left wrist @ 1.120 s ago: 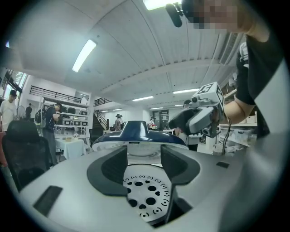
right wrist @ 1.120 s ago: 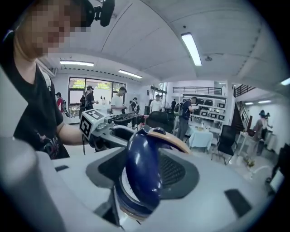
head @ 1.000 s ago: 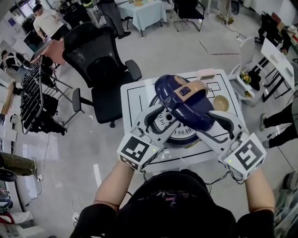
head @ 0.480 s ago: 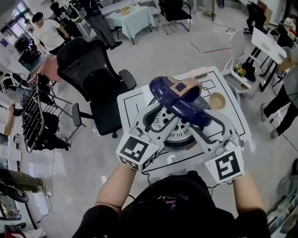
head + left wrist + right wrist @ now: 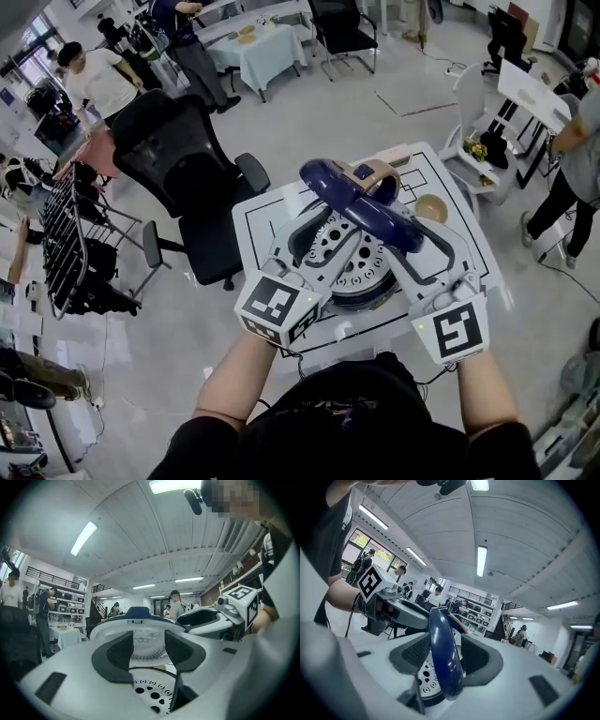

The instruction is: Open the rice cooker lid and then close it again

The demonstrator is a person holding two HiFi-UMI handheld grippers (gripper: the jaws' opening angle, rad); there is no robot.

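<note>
- The rice cooker (image 5: 367,296) stands in the middle of a white table (image 5: 258,217), and its dark blue lid (image 5: 364,208) is raised and tilted up over the cooker's far side
- A tan handle (image 5: 379,174) sits on top of the lid, at the end farthest from the cooker's open mouth
- Inside the cooker's mouth a round grey plate with holes (image 5: 352,255) lies bare
- The right gripper (image 5: 412,247) reaches in from the cooker's near right side; in the right gripper view the lid's blue edge (image 5: 444,663) fills the gap between its jaws, so the jaws stand fairly wide and clamp that edge
- The left gripper (image 5: 314,246) is at the cooker's near left side, over its rim; its jaws have just been closing a little but stand apart with nothing pinched between them
- In the left gripper view the lid's pale underside (image 5: 143,641) shows beyond the gap of the left gripper (image 5: 149,651), with the holed plate below
- A tan bowl (image 5: 431,208) rests on the table just right of the cooker
- A black office chair (image 5: 187,173) stands on the floor left of the cooker
</note>
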